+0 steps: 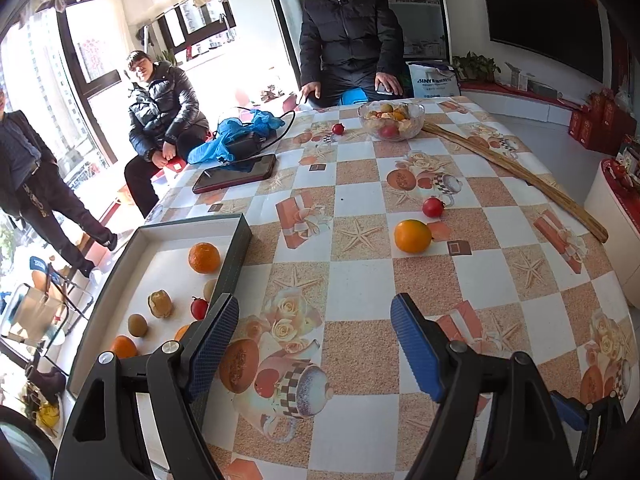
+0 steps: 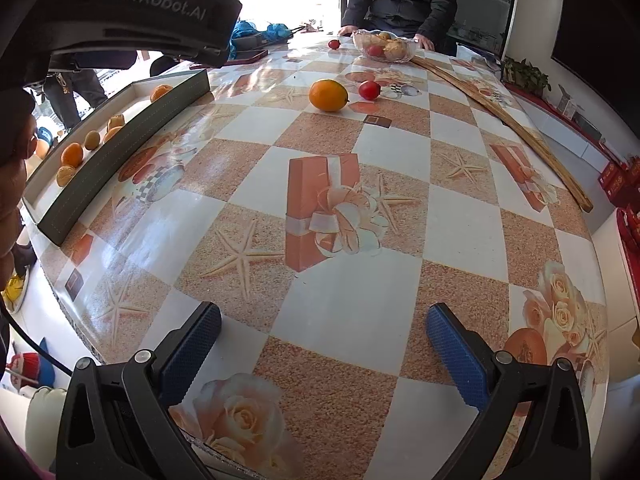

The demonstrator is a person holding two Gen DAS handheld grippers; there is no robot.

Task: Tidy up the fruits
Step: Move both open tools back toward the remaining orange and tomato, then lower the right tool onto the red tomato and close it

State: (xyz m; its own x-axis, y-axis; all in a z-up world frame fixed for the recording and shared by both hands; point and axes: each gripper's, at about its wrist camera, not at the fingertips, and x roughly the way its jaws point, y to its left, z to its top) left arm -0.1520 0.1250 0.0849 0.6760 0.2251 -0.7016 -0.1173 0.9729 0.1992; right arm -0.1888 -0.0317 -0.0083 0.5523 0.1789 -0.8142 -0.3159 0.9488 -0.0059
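L tool (image 1: 314,316) wide, nothing betw. its pads, hovering over the checked worktop (image 1: 360,288). Off its left finger: shallow box tray (image 1: 240,240) w/ white floor, holding a mandarin (image 1: 204,257), a husked fruit (image 1: 160,303), a cherry tomato (image 1: 199,308) right by the finger, a kiwi (image 1: 137,325) and another orange (image 1: 124,346) nearest the cam. Ahead and slightly right of the tool, well apart from it: loose orange (image 1: 413,236) on the worktop, w/ a red tomato (image 1: 433,207) just beyond it, near but not touching. Far ahead: small tomato (image 1: 338,129) alone, then a glass bowl (image 1: 391,120) w/ mixed fruit. Right of that a long wooden stick (image 1: 516,172) runs diag. along the worktop edge.

R tool (image 2: 324,330) also wide, empty, over bare worktop; same tray (image 2: 120,152) far to its left, orange (image 2: 328,95) and tomato (image 2: 369,89) well ahead.
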